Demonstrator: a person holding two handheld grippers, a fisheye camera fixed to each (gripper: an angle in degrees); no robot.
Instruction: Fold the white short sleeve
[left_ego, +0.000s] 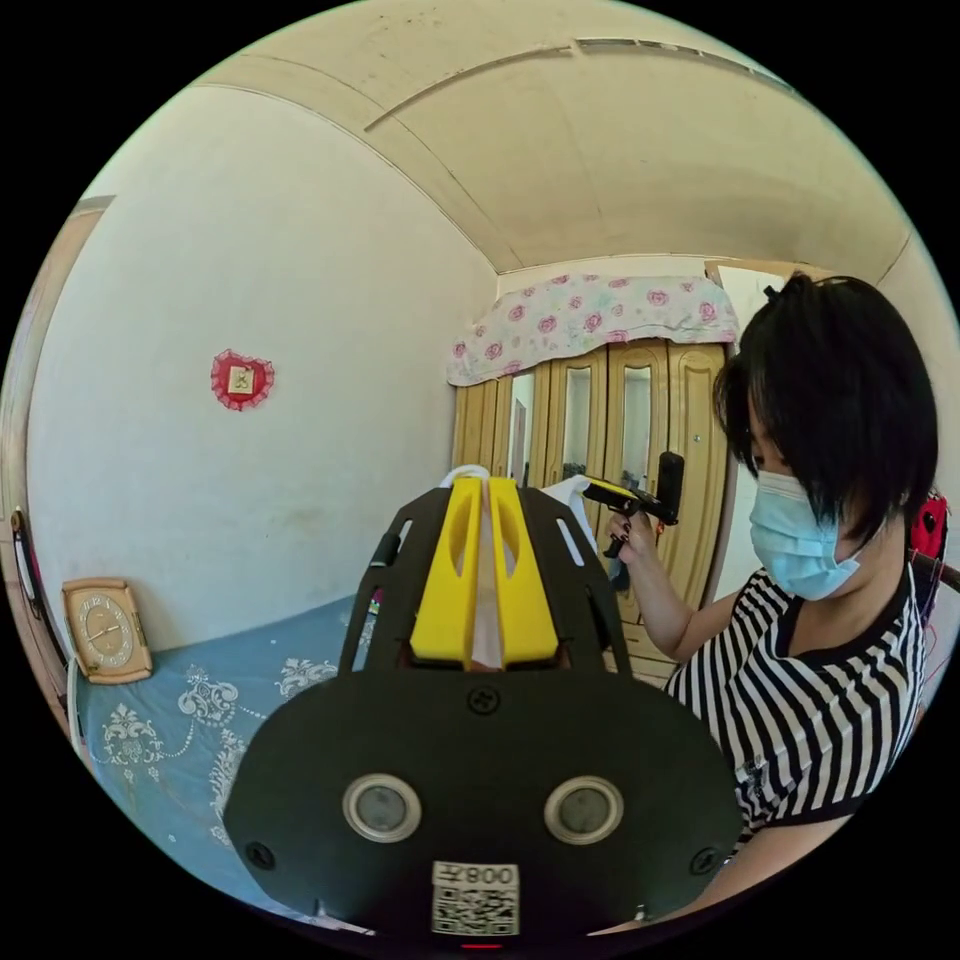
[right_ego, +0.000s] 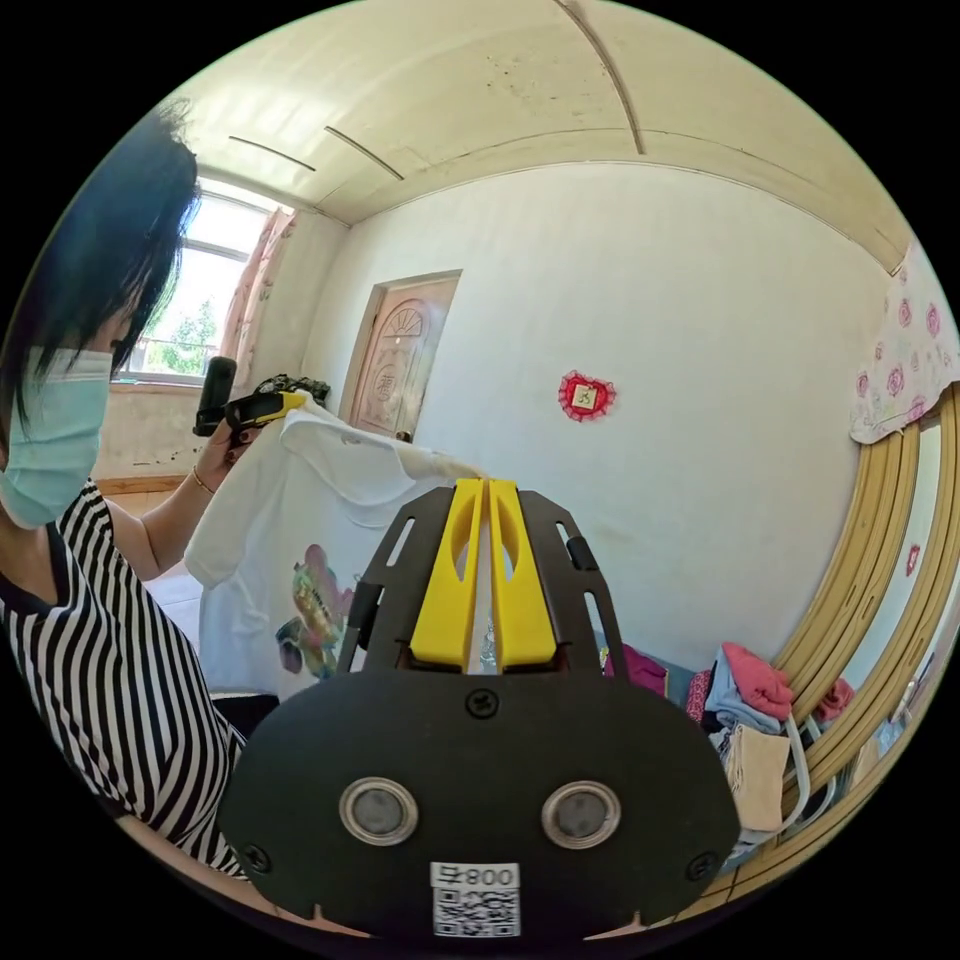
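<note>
left gripper view: my left gripper (left_ego: 485, 490) has its yellow jaws drawn together on a thin strip of the white short sleeve (left_ego: 486, 600), which shows between them and curls over the tips. beyond it, a hand holds my right gripper (left_ego: 622, 496), with another white corner of the shirt at its tip. a blue bedspread (left_ego: 170, 720) lies below, a wardrobe (left_ego: 640, 420) stands behind. my worry here: the pinch takes only a narrow edge, so a hard pull apart could slide the cloth out

right gripper view: my right gripper (right_ego: 485, 492) also has its jaws closed together, with a white sliver of the shirt caught between them. the shirt hangs in the air, spread between both grippers, its printed front (right_ego: 315, 605) facing this camera, one sleeve drooping. the other gripper is held at the shirt's far shoulder; whether its jaws bite cannot be told from this side. i judge the risk is uneven height: one shoulder looks higher, so the shirt could land skewed or bunched, spoiling the fold
</note>
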